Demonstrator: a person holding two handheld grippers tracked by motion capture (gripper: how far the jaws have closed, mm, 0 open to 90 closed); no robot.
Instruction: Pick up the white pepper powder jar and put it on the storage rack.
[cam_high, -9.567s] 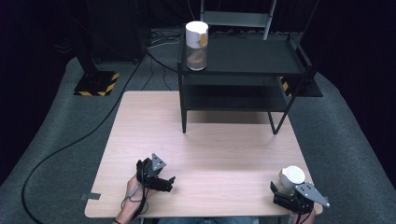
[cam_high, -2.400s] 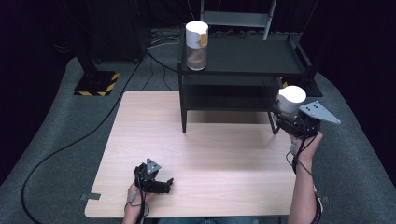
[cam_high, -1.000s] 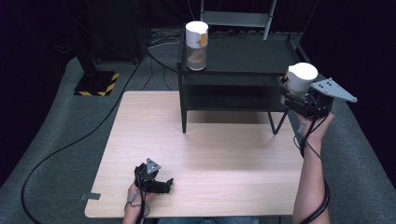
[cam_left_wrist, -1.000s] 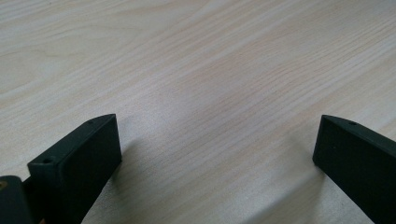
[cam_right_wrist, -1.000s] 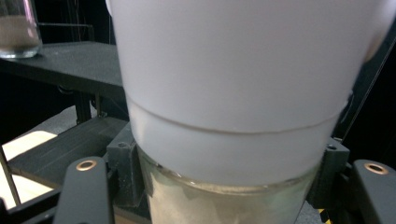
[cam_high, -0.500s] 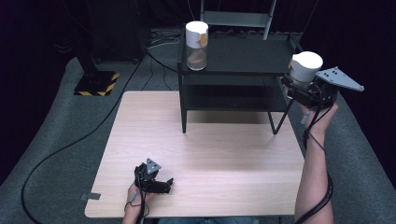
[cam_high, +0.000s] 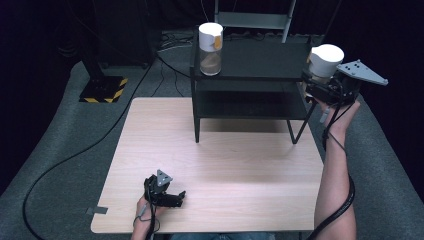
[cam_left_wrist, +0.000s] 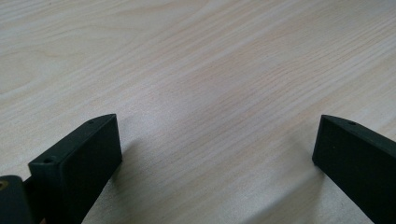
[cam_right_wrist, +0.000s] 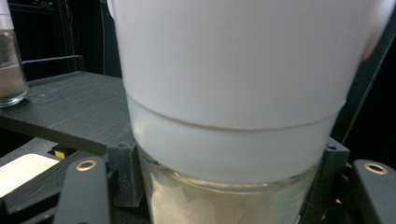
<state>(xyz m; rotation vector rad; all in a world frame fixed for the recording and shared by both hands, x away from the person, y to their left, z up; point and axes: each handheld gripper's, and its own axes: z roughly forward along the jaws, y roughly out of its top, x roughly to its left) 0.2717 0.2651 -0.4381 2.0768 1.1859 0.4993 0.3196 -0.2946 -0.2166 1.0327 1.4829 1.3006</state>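
My right gripper is shut on a glass jar with a wide white lid, held upright at the right end of the black shelf's top board. In the right gripper view the white-lidded jar stands close up between the jaws, pale powder showing in its glass base. A second jar with a white lid and brown contents stands on the left of the shelf top, and that second jar shows at the far left in the right gripper view. My left gripper rests open on the wooden table, nothing between its jaws.
The black two-tier shelf has a lower board and thin legs standing on the table's far half. A black cable runs across the grey floor at the left. A stand base with yellow-black stripes sits at the far left.
My right gripper has risen with the white-lidded jar from beside the shelf's right edge to the level of the top board. The left gripper has stayed where it was.
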